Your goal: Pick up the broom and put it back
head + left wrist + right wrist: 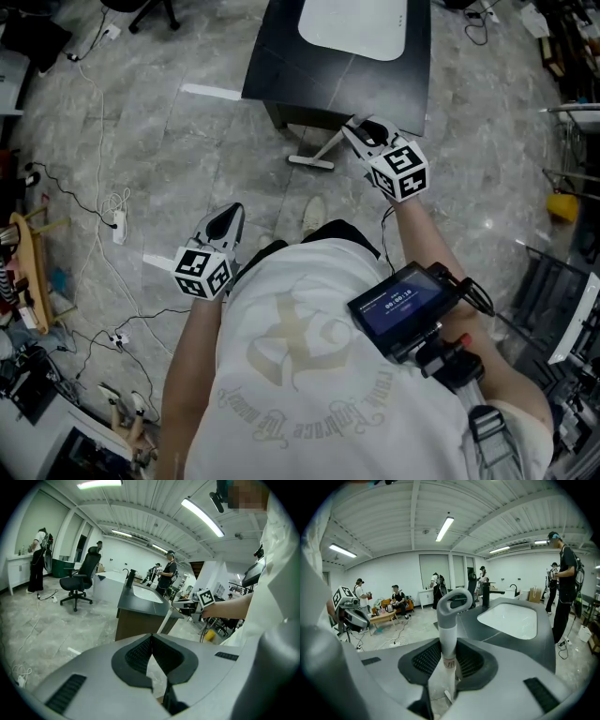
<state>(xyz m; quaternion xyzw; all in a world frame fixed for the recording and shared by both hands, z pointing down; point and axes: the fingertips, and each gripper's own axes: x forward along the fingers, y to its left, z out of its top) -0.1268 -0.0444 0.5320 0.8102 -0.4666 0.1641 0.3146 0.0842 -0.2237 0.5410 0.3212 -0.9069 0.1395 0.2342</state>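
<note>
The broom [326, 148] has a white pole, and its foot rests on the floor against the front of the dark counter [281, 66]. My right gripper [359, 129] is shut on the upper end of the pole. In the right gripper view the white handle with its grey loop grip [449, 620] stands upright between the pads of the right gripper [449, 648]. The left gripper view shows the pole [165, 622] slanting down from the right gripper [186, 605]. My left gripper [230, 216] hangs lower left, away from the broom, and this left gripper [151, 640] is shut and holds nothing.
A white sink [354, 26] is set into the counter. Cables and a power strip [119, 225] lie on the floor at the left. A yellow object [562, 206] sits at the right. An office chair [82, 581] and several people stand further back in the room.
</note>
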